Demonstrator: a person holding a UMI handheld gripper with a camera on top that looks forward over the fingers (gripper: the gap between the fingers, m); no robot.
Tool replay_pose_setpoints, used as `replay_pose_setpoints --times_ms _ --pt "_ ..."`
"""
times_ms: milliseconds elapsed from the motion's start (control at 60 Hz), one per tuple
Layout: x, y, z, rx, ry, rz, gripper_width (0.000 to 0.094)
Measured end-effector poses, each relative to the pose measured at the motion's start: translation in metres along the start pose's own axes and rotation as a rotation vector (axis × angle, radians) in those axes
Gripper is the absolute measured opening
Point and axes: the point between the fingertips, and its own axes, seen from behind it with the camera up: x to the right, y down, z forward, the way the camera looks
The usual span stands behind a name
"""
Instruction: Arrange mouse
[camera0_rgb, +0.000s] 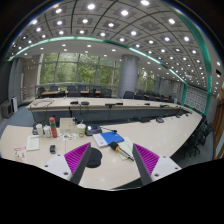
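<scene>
Gripper (112, 160) fingers spread, holding nothing. Mouse (92, 156) lies at 9 o'clock beside the left pad; centre fingers over it before closing.

The fingers (111, 160) stand spread apart above a cluttered table (160, 135) in an office.

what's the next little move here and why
Probably shift the gripper slightly left and lower it. Its fingers are open and hold nothing, and the dark shape that looks like the mouse lies on the table between them, close to the left pad, so it is not yet centred for a grasp.
</scene>
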Motion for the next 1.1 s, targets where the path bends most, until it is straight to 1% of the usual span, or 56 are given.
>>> replay_pose_setpoints --times_ms 100,117,217,267,283,350,400,533,650,817,950,1100 --pt "-0.002 0.014 0.002 -0.026 -0.002 -0.016 0.0854" --pt "-0.010 0.025 0.017 -0.026 -0.002 -0.017 0.0854" --pt "-0.024 0.058 0.030 -0.059 -0.024 -0.042 0.0853" --pt "-0.033 0.079 0.038 -0.082 -0.037 -0.053 0.0852" --pt "-0.041 0.093 0.044 -0.085 -0.042 -0.056 0.0851" --pt "-0.054 0.119 0.053 -0.115 -0.072 -0.073 0.0852" --pt "-0.075 0.154 0.061 -0.148 -0.105 -0.091 0.0850" --pt "-0.139 0.228 0.086 -0.217 -0.204 -0.112 0.0854" --pt "-0.206 0.269 0.113 -0.221 -0.283 -0.122 0.0856" --pt "-0.312 0.292 0.165 -0.243 -0.369 -0.109 0.0855" --pt "-0.397 0.285 0.222 -0.223 -0.423 -0.108 0.0855" --pt "-0.470 0.272 0.290 -0.216 -0.442 -0.085 0.0850"
